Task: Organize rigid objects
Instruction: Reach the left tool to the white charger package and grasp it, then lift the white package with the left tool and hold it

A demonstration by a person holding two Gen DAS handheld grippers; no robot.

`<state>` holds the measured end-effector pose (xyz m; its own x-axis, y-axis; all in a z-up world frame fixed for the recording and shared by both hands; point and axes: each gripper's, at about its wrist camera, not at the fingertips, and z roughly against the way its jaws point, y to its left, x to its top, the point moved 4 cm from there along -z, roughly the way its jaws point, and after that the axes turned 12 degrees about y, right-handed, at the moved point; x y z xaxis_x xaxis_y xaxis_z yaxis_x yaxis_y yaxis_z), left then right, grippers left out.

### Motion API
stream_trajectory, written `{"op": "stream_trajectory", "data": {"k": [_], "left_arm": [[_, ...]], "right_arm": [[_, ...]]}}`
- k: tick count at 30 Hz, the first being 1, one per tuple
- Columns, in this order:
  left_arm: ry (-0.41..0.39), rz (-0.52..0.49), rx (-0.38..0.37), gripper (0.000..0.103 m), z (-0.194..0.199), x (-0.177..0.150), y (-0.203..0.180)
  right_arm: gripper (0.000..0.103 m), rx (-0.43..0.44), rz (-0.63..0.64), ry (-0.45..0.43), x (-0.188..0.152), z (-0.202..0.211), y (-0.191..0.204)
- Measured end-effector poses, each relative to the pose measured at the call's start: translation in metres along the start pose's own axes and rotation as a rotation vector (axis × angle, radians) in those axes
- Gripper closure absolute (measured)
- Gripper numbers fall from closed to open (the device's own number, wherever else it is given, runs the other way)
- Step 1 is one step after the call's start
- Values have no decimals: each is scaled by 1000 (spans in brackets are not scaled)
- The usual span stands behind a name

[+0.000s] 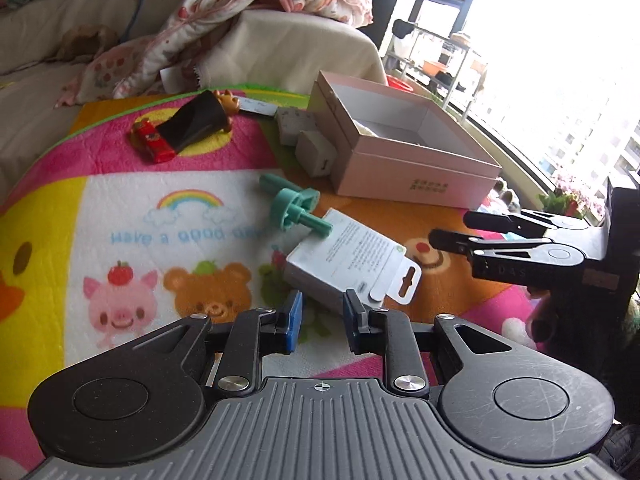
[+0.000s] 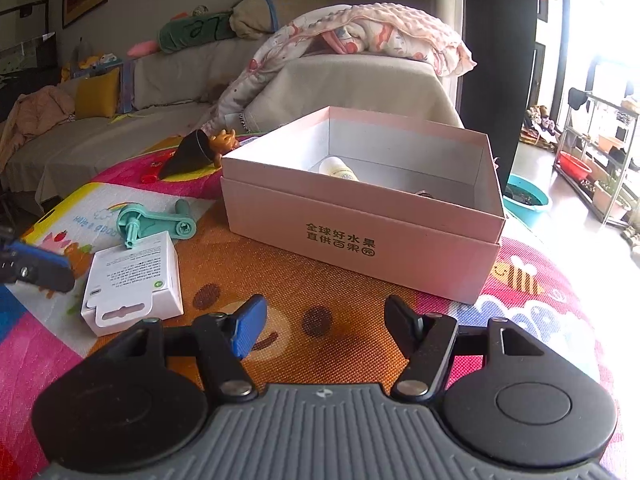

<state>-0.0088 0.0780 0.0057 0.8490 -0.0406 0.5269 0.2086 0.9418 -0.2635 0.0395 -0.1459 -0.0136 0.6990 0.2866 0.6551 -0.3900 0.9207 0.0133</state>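
White carton [image 1: 344, 260] lies flat on the play mat [image 1: 120, 184], just ahead of the left gripper [image 1: 320, 320], jaws spread (empty). Right gripper [image 2: 324, 328], jaws spread, faces the pink box [image 2: 360, 216]; carton to its left.

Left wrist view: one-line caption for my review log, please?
Open left gripper approaches the white retail box on the cartoon play mat, pink box beyond.

A home living room: a covered sofa [image 2: 168, 80] with cushions and plush toys spans the upper left; a child's cartoon play mat [image 1: 120, 216] fills the foreground; a balcony drying rack [image 2: 600, 152] stands at right.
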Motion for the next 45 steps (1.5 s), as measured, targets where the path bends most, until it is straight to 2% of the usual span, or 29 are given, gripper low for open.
{"op": "stream_trajectory", "data": {"k": [3,7,10,12,14,16,18,22,27,31,35,37,39,42,45], "left_arm": [[-13,50,29,78,2,-2,12],[-11,107,99,78,11,-7,35],[12,98,158,78,12,-13,41],[37,77,182,78,9,-16,40],[42,25,210,76,6,-18,32],[56,-49,229,61,3,-19,21],[71,-112,223,51,-2,-21,10],[87,-167,173,50,-8,-24,-10],[48,-109,120,51,-4,-16,-17],[14,-99,160,52,4,-5,-21],[-35,-178,173,52,20,4,-37],[-57,-207,191,51,16,13,-42],[-47,-217,219,52,4,19,-44],[7,-237,204,52,-18,21,-47],[15,-268,204,44,-28,17,-51]], "right_arm": [[37,45,-1,17,7,-8,12],[39,146,79,70,10,-15,49],[39,269,182,81,3,-6,77],[40,298,218,80,-1,0,86],[40,254,233,57,-3,4,85],[40,180,220,42,-2,5,74],[40,130,178,46,-1,3,56],[40,84,41,79,-1,-3,14],[38,85,-9,59,-4,-3,1],[37,76,4,56,-6,-3,3],[37,83,-6,53,-5,-3,2],[36,83,-4,53,-5,-3,2],[35,80,1,55,-5,-3,3],[35,75,-6,52,-6,-2,2],[35,80,-21,51,-5,-1,0]]}}
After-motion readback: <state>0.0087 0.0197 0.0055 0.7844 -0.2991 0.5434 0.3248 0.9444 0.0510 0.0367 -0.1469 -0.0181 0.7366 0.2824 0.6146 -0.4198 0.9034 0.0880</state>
